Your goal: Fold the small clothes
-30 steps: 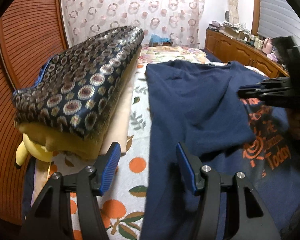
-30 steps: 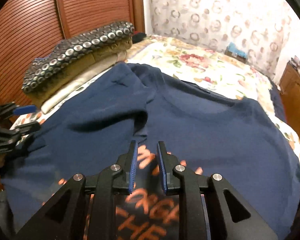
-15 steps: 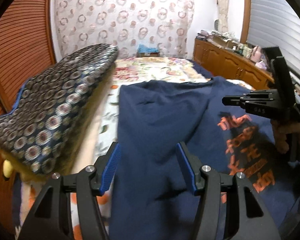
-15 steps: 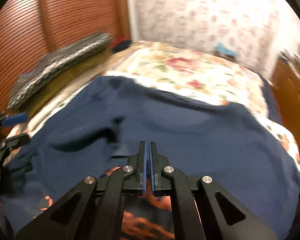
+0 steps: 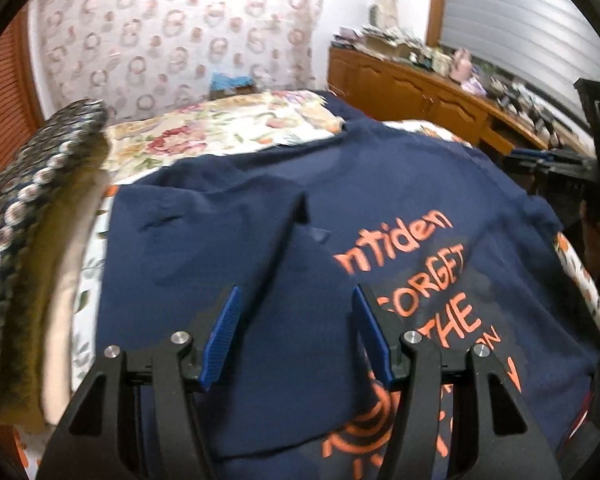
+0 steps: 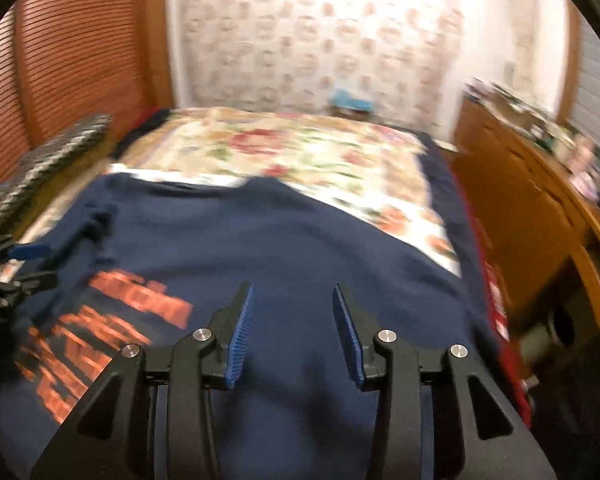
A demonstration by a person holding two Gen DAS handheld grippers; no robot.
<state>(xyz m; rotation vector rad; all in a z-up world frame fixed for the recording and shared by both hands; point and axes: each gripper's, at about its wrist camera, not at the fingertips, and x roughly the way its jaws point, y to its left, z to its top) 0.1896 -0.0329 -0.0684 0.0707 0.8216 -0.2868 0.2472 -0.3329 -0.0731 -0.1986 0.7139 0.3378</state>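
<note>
The left gripper hangs over the navy T-shirt, its blue fingers wide apart with nothing between them. The right gripper is also over the shirt, and its fingers are opening, empty. The shirt lies spread on the bed, one side folded over the orange print. Farther left is a patterned cushion.
</note>
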